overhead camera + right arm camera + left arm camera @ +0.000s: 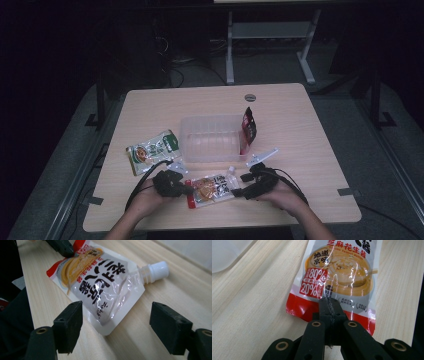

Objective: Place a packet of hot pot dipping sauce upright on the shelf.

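The sauce pouch [212,189] lies flat on the worktop [310,150], its bottom edge clamped in the left gripper [186,190]. The right gripper [116,322] gapes released at the spout end. The clear bin [210,137] behind waits; packing looks undone.

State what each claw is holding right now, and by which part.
The left claw is shut on the sauce pouch, pinching its red bottom edge. The right claw is open near the pouch's spout end and holds nothing.

On the tabletop [300,120], the spouted pouch [212,189] lies before the tub [210,137]; another pouch [152,150] lies left, a packet [249,125] leans right.
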A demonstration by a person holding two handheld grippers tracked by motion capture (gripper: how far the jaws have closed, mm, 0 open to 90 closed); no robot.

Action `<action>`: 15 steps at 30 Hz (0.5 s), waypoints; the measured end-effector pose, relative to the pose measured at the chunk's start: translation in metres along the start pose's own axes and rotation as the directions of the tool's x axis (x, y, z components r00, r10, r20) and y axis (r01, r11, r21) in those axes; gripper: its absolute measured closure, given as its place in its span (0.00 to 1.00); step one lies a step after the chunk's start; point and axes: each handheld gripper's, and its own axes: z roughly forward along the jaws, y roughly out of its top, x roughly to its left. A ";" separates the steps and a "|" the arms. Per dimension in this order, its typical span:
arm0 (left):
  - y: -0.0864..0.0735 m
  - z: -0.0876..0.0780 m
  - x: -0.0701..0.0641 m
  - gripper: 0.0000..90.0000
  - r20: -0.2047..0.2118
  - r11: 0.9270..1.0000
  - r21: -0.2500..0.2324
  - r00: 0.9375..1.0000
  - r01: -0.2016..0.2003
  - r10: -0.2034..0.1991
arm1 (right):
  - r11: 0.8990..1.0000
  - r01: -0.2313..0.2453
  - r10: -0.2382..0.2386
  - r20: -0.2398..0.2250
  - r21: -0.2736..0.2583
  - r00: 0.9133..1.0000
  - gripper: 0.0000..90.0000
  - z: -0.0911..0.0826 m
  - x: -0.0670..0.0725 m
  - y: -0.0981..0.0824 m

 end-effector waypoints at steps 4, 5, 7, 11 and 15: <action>0.000 0.000 0.000 1.00 0.001 1.000 0.000 1.000 0.001 -0.001 | 1.000 -0.013 0.014 -0.015 0.015 1.000 0.32 0.002 -0.001 -0.001; 0.000 0.000 0.000 1.00 0.001 1.000 0.000 1.000 0.002 -0.002 | 1.000 -0.021 0.022 -0.029 0.020 0.999 0.33 0.003 -0.001 0.000; 0.000 0.000 0.000 1.00 -0.001 1.000 0.003 1.000 -0.002 0.002 | 1.000 -0.020 0.020 -0.037 0.022 0.999 0.34 0.004 0.000 0.000; -0.001 0.000 0.000 1.00 0.002 1.000 -0.007 1.000 0.013 -0.013 | 1.000 -0.019 0.020 -0.057 0.024 0.998 0.36 0.006 0.000 0.002; -0.001 0.000 0.001 1.00 0.008 1.000 -0.014 1.000 0.018 -0.018 | 0.999 -0.021 0.023 -0.072 0.029 0.997 0.37 0.011 0.002 0.006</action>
